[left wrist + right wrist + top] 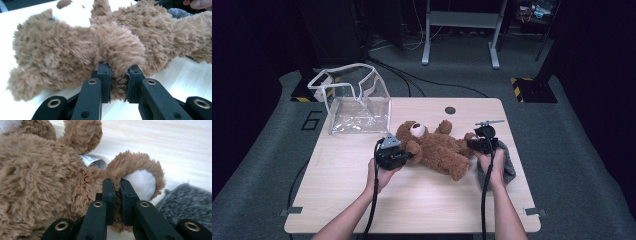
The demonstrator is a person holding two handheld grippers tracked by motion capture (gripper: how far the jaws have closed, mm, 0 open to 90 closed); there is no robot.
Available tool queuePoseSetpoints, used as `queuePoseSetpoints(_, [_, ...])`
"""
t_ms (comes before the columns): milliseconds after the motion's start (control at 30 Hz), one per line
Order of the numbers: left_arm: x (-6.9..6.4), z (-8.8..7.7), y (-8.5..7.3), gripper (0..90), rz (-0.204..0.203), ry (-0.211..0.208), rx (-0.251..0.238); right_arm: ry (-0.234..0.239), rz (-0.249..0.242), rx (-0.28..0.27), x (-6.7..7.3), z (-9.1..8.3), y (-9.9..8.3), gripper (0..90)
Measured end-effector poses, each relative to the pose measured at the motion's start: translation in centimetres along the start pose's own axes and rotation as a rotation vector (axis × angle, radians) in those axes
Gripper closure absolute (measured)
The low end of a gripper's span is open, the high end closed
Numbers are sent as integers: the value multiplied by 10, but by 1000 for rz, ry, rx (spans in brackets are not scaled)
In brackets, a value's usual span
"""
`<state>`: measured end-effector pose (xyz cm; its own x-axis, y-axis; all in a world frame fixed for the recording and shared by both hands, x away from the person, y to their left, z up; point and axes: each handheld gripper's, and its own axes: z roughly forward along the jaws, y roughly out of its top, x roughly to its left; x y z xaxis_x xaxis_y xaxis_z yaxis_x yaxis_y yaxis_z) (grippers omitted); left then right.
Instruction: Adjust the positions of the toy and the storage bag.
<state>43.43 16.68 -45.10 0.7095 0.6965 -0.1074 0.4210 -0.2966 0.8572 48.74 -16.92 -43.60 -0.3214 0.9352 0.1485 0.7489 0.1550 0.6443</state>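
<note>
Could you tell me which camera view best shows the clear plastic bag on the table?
The high view: the clear plastic bag stands open at the table's far left corner, whole and unobstructed, behind the teddy bear. Both gripper views look at the bear's fur at close range, so neither tells anything about the bag.

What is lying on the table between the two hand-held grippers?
The brown teddy bear lies between them in the high view: the left hand-held gripper pinches one paw, the right hand-held gripper pinches a foot.
</note>
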Motion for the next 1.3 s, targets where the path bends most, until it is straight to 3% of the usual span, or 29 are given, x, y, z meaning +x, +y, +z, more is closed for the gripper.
queuePoseSetpoints(400, [9, -3, 16, 798, 53, 21, -20, -63, -96, -135, 12, -29, 12, 854])
queuePoseSetpoints(567, [11, -2, 27, 800, 75, 28, -35, -85, -105, -173, 15, -41, 14, 856])
queuePoseSetpoints(767, [15, -1, 44, 800, 97, 30, -41, -107, -129, -204, 14, -57, 16, 856])
queuePoseSetpoints(967, [19, 4, 61, 800, 112, 39, -41, -120, -123, -230, 15, -71, 16, 857])
queuePoseSetpoints(1300, [29, 12, 70, 802, 121, 45, -9, -159, -146, -253, 29, -88, 9, 858])
